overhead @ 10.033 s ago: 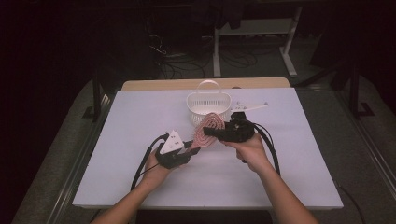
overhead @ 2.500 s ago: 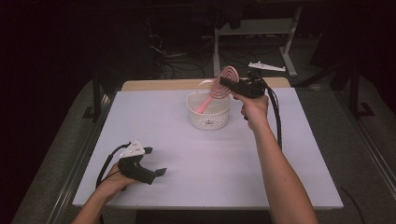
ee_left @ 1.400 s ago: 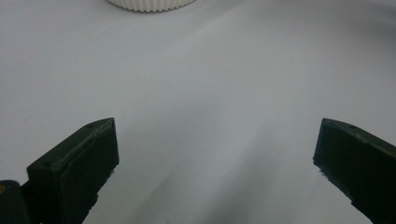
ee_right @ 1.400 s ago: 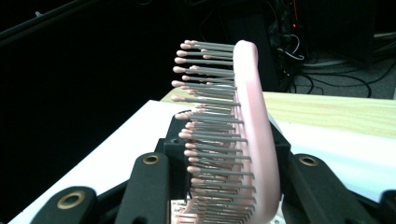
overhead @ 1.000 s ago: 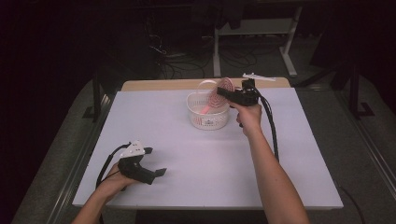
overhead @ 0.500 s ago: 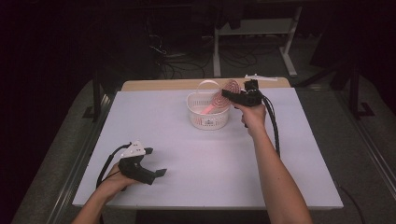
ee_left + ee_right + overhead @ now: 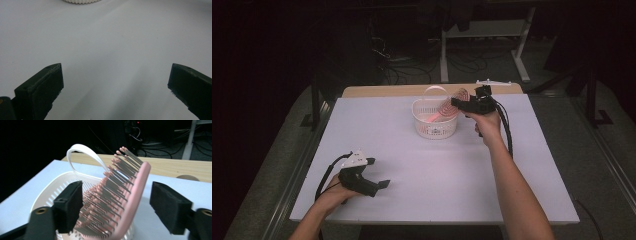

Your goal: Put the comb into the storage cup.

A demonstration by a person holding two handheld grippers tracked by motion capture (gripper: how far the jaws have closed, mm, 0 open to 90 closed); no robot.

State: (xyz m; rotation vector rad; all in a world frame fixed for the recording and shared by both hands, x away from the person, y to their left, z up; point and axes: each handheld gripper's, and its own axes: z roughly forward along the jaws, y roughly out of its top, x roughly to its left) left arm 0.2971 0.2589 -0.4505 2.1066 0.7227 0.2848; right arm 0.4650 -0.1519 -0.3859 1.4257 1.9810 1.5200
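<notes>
Leaning in the white basket [image 7: 435,120] between the spread-apart jaws of the right gripper [image 7: 116,207], the pink hairbrush [image 7: 117,197] is resting unclamped, bristles facing its left jaw, while the left gripper [image 7: 379,185] is sitting wide open on the worktop [image 7: 452,170], well apart.

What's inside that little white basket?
A pink hairbrush leans in the white basket, bristle head sticking up above the rim, between the open jaws of the right gripper. Its lower end is hidden by the basket's wall, so whether anything else lies beneath cannot be seen.
</notes>
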